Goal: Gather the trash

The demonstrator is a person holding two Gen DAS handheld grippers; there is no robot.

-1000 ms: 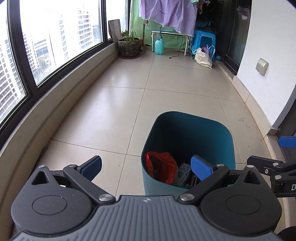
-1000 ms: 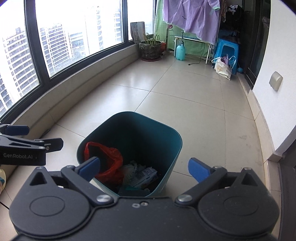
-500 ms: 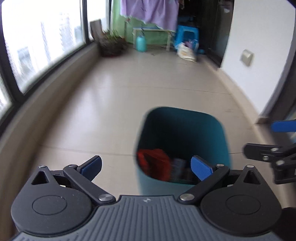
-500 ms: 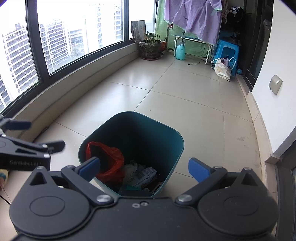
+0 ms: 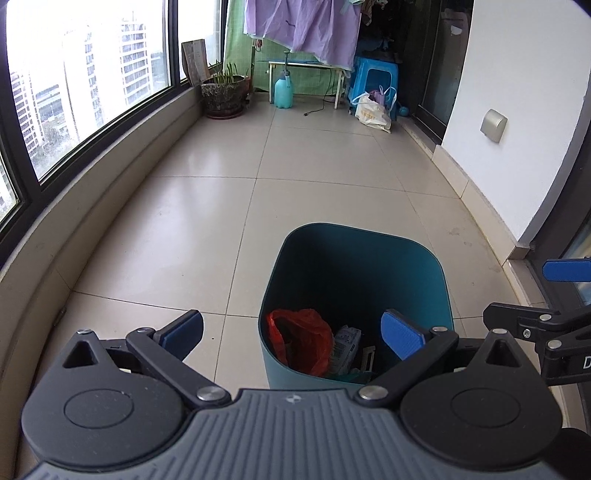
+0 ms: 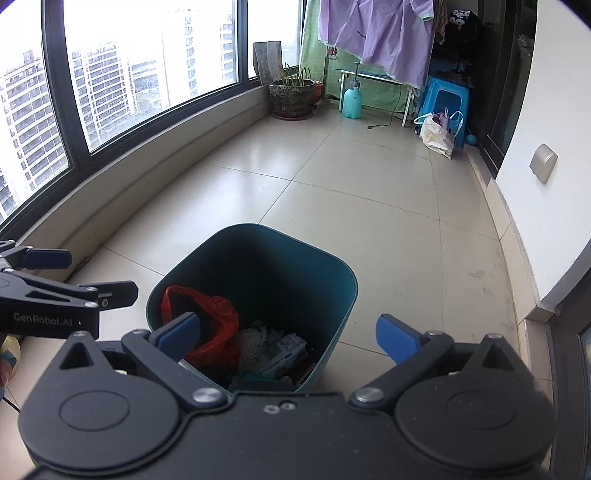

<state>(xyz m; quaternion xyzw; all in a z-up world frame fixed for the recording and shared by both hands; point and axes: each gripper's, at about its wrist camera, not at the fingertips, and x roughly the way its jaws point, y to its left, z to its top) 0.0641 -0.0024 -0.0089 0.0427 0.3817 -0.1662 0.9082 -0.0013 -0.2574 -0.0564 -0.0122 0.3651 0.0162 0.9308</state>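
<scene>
Your left gripper hangs with its blue fingers spread wide and nothing between them, just short of the near rim of the teal bin; your right gripper is equally wide open and empty, over the bin's near edge, the two tools side by side and apart; the bin stands upright on the tiled floor, its mouth open towards you, with a red plastic bag against its left inner wall and crumpled paper and wrappers beside it at the bottom; bare tile lies all around the bin, with a curved low ledge under the windows on your left and a white wall with its skirting on your right; well beyond, at the far end, sit a potted plant, a pale blue spray bottle, a blue stool with a white carrier bag against it, and purple cloth hanging above
</scene>
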